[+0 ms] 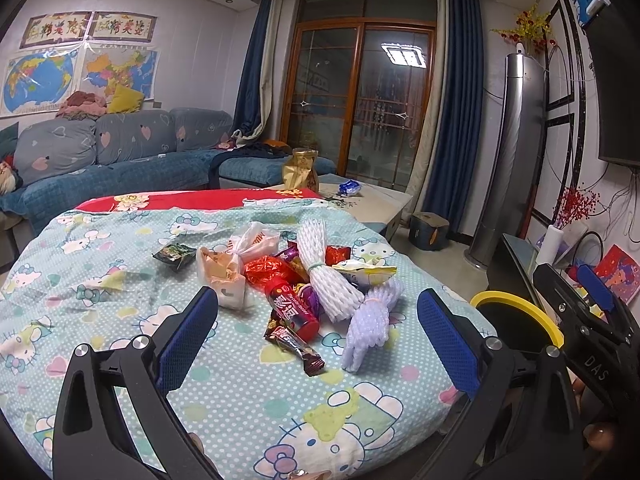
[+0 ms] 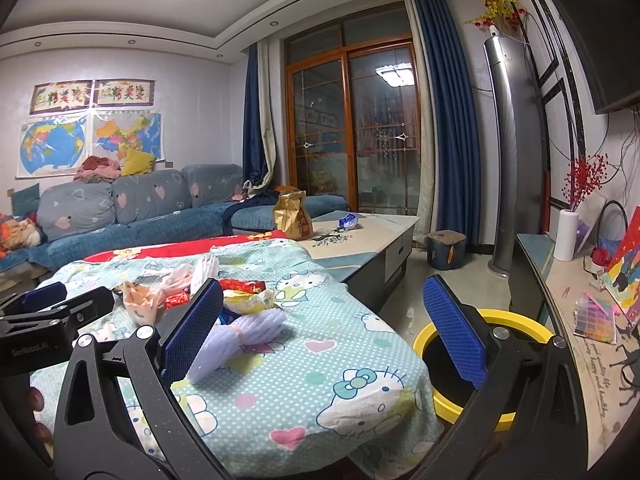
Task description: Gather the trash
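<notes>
A pile of trash lies on the cartoon-cat cloth [image 1: 100, 280] over the table: a red snack tube [image 1: 294, 306], a brown candy wrapper [image 1: 294, 344], a white foam net [image 1: 324, 270], a lilac foam net [image 1: 370, 320], a white plastic bag [image 1: 224, 268] and a small dark packet [image 1: 174, 255]. My left gripper [image 1: 316, 332] is open and empty, just before the pile. My right gripper [image 2: 324, 328] is open and empty, to the right of the pile, near the lilac foam net [image 2: 244, 332]. A yellow-rimmed black bin [image 2: 520, 326] stands on the floor right of the table.
A gold bag [image 1: 300, 170] and a blue wrapper [image 1: 350, 187] sit on the far coffee table [image 2: 384, 232]. A blue sofa [image 1: 120, 160] runs along the left. A TV stand [image 2: 568, 320] with clutter lines the right wall, beside a tall air conditioner [image 2: 516, 160].
</notes>
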Available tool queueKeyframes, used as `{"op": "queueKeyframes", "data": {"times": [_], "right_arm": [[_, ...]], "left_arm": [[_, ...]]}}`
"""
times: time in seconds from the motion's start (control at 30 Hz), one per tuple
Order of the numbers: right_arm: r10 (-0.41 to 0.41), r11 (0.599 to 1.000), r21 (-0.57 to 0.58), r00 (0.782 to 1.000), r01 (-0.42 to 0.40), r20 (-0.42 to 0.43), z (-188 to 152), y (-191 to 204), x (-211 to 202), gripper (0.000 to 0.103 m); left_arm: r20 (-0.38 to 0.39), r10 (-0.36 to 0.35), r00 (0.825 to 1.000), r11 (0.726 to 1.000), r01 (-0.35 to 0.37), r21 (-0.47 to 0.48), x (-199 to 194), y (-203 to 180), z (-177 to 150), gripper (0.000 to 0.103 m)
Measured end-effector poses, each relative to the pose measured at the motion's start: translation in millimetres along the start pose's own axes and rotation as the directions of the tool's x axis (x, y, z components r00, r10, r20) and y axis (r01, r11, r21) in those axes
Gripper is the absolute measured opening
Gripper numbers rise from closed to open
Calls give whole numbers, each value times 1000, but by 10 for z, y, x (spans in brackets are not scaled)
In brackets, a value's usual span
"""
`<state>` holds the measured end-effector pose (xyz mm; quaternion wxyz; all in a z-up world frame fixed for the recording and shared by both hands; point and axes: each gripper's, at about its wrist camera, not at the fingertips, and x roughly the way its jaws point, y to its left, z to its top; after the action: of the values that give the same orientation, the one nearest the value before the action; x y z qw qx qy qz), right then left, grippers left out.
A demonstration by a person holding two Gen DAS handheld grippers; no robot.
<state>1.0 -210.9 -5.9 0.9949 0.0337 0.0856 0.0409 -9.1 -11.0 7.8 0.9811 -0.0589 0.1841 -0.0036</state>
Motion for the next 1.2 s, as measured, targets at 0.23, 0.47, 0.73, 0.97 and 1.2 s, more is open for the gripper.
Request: {"op": "queueKeyframes", "data": {"times": [0.23, 0.47, 0.73, 0.97, 1.2], "right_arm": [[11, 1000, -2, 1000, -11, -20, -16, 2, 24, 92], [70, 997, -11, 996, -70, -64, 9, 124, 105, 92], [148, 988, -29, 977, -154, -152, -3, 400, 305, 92], [201, 977, -18, 951, -210, -234, -51, 708, 522, 92], [194, 979, -1, 933, -204, -302, -106, 916, 737, 92]], "left_arm": [[-10, -13, 1000, 1000, 13, -9, 42, 28, -36, 97], [-5, -9, 1000, 1000, 9, -26, 114, 162, -1, 97], [10, 89, 996, 993, -88, -76, 220, 541, 114, 97], [3, 174, 985, 977, -173, -122, 340, 936, 229, 97], [-18, 167, 986, 975, -168, -145, 552, 1260, 322, 97]]}}
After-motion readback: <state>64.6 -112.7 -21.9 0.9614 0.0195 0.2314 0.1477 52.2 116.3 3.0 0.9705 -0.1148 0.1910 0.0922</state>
